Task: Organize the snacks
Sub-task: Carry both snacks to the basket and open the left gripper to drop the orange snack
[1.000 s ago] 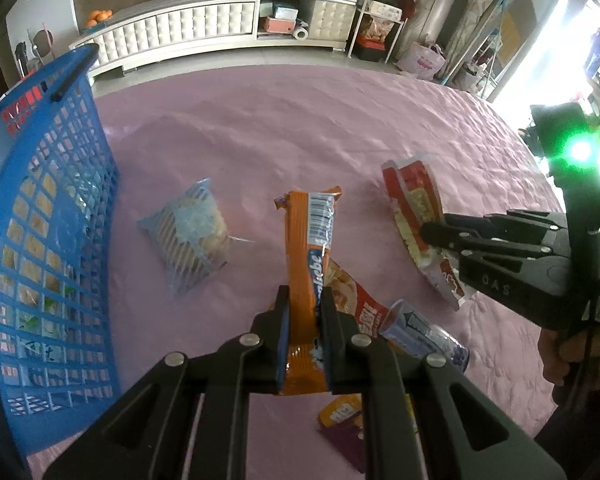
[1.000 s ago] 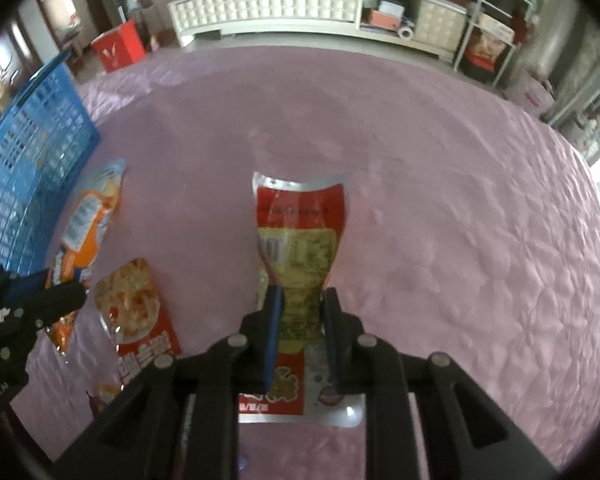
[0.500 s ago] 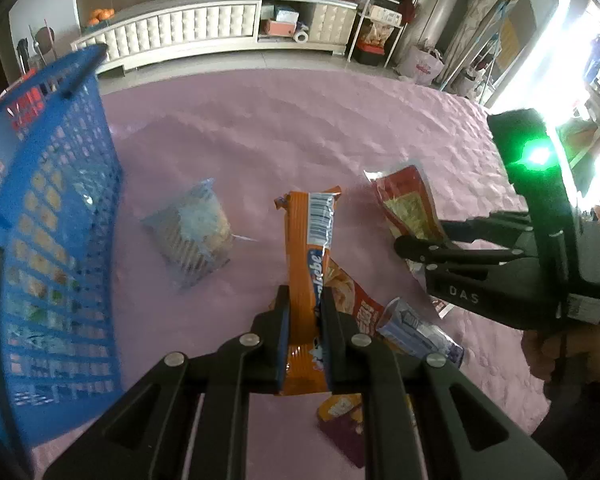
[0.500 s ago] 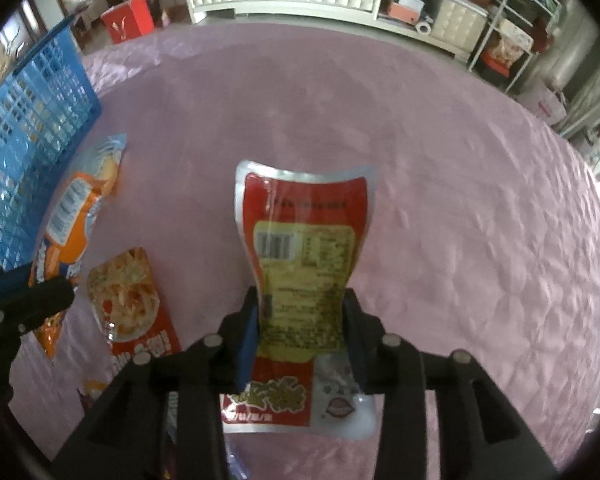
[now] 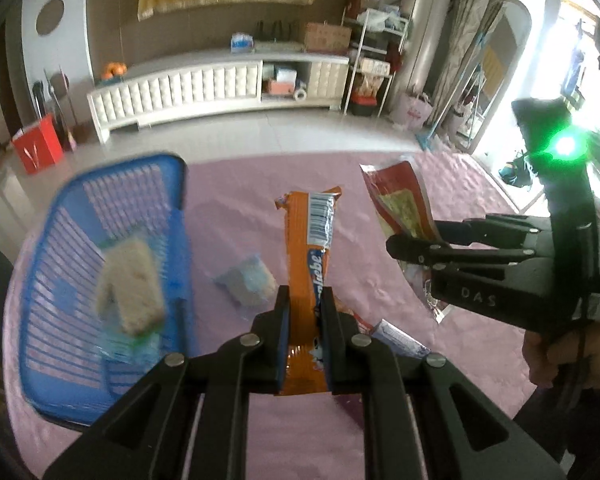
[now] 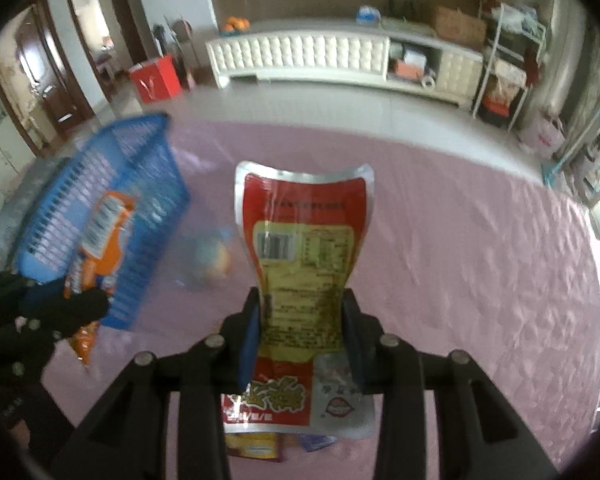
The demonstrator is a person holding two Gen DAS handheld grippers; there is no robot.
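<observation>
Progress check, basket taken as landmark. Blue plastic lattice basket (image 5: 112, 280) sits at the left end of the pink quilted bench (image 5: 236, 200); one pale, blurred snack pack in clear wrap (image 5: 130, 286) appears to lie inside it, so I judge at least one item stowed.

Just right of the basket, a small pale-blue clear-wrapped snack bag (image 5: 246, 284) lies on the bench, untouched.

Right of that bag, left gripper (image 5: 304, 312): jaws clenched on a long orange foil snack packet with a barcode (image 5: 310, 248), held up clear of the bench and not yet over the basket.

Below that packet, further from the basket, more wrappers lie on the bench: a silver-and-blue one (image 5: 398, 338) and a dark purple one (image 5: 348, 402), partly hidden.

Furthest from the basket, right gripper (image 6: 300, 328): jaws grasping the waist of a red and silver foil pouch with a yellow label panel (image 6: 304, 240), also lifted.

Judgement: early-to-middle stage. Two packets are in transit; at least three pieces remain to collect. Exact count uncertain, as the grippers hide part of the pile.
</observation>
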